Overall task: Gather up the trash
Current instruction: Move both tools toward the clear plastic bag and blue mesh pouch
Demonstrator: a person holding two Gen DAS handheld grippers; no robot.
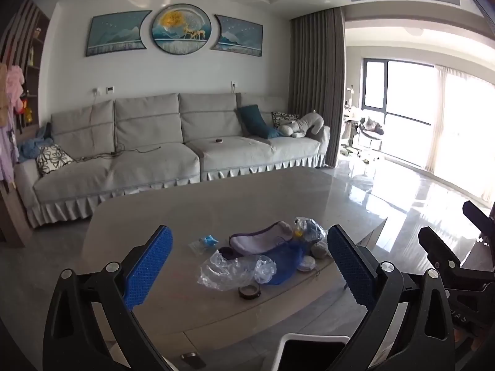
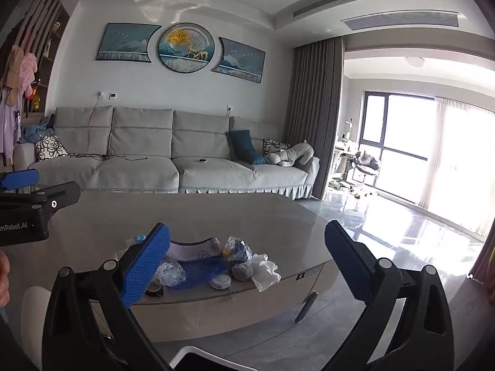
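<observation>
Clear crinkled plastic [image 1: 236,270] lies nearest on the grey stone coffee table [image 1: 216,204], at about 6 o'clock in the heap of litter near the table's front edge. Behind it, toward 12 o'clock, sits a pale pouch with a purple rim [image 1: 260,239]; a blue mesh bag [image 1: 287,259] trails off to 3 o'clock, and a dark roll of tape [image 1: 249,292] rests just in front of the plastic. In the right wrist view a crumpled white tissue [image 2: 266,270] sits at the 3 o'clock end of the heap, close to the table's edge.

Both tools are spread wide and hold nothing. The left gripper [image 1: 250,266] frames the heap without touching it; the right gripper [image 2: 247,262] hovers the same way, farther back.

The chief risk I see is the film: thin and springy, it may slide out from between the pads, or drag the mesh bag and the small round lid [image 2: 219,281] along when lifted. The tissue by the edge could be nudged off onto the floor by a careless sweep. With the two tools working close together over one small heap, their fingers could knock each other. Sorting is a hazard too: the pouch and mesh bag may be keepers, not rubbish, though I cannot tell from here. A white-rimmed bin [image 1: 312,344], probably, shows at 6 o'clock below the table.
</observation>
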